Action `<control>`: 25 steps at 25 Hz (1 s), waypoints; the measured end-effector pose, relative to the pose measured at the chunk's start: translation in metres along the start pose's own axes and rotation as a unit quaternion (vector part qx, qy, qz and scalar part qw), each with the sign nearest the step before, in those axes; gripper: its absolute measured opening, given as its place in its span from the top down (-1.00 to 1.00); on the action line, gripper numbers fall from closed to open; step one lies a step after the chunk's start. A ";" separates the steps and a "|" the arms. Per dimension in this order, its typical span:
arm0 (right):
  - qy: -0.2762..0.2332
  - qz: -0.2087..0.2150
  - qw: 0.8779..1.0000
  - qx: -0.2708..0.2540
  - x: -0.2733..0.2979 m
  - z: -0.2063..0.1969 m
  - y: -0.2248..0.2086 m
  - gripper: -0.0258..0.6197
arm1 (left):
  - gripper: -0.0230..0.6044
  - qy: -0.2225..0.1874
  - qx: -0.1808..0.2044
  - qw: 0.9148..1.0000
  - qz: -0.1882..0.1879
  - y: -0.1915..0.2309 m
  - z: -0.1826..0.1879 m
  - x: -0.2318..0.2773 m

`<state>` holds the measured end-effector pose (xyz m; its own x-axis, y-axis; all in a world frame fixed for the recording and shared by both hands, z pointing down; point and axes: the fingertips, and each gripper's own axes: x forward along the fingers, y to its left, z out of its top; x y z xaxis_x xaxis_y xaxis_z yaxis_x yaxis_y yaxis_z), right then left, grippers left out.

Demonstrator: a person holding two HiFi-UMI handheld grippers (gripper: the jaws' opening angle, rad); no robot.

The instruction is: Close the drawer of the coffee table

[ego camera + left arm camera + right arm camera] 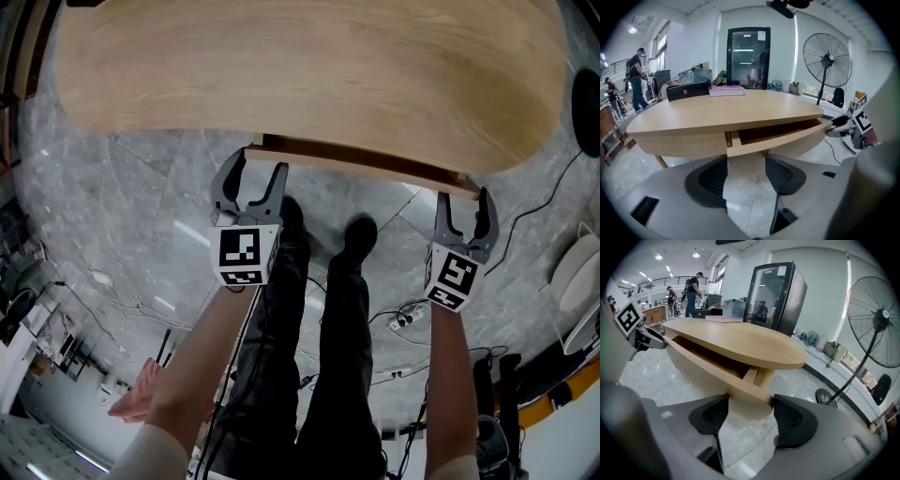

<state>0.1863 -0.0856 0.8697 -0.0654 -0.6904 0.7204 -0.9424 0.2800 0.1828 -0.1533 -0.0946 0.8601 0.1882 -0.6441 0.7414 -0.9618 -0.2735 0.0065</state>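
Note:
The oval wooden coffee table (pixel 300 66) has its drawer (pixel 356 161) pulled out a little way under the near edge. My left gripper (pixel 255 173) stands open at the drawer's left end, its jaws on either side of the front panel's corner (pixel 736 149). At the drawer's right end my right gripper (pixel 462 202) is open too, with that end of the panel (pixel 754 392) between its pads. In the left gripper view the drawer (pixel 778 138) shows a dark gap under the tabletop, and the right gripper (pixel 855 126) is at its far end. Neither gripper holds anything.
A pink book (pixel 726 90) and a black box (pixel 686 90) lie on the tabletop. A standing fan (pixel 827 61) and a glass-door cabinet (pixel 748 58) stand behind the table. Cables and a power strip (pixel 405 321) lie on the marble floor by my legs (pixel 319 356). People stand far off (pixel 636 77).

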 end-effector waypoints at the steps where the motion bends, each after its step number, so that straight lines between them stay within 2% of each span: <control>1: -0.005 -0.001 1.000 0.001 0.001 0.001 -0.001 -0.03 | 0.13 -0.006 -0.002 1.000 0.001 0.000 0.002 0.002; 6: -0.023 -0.002 1.000 0.003 0.009 0.010 -0.007 -0.03 | 0.05 -0.040 -0.019 0.999 0.006 0.005 0.012 0.010; 12: -0.044 -0.008 0.999 -0.001 0.020 0.019 -0.012 -0.06 | -0.04 -0.066 -0.016 0.997 0.024 0.011 0.022 0.019; 19: -0.063 -0.009 0.998 0.029 0.027 0.027 -0.016 -0.05 | -0.07 -0.090 -0.058 0.993 0.050 0.016 0.029 0.025; 25: -0.081 -0.009 0.996 0.037 0.032 0.031 -0.017 -0.05 | -0.14 -0.111 -0.050 0.991 0.059 0.021 0.035 0.031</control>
<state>0.1896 -0.1332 0.8693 -0.0943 -0.7949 0.5994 -0.9650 0.2211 0.1413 -0.1610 -0.1453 0.8595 0.1017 -0.8117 0.5752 -0.9926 -0.1217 0.0039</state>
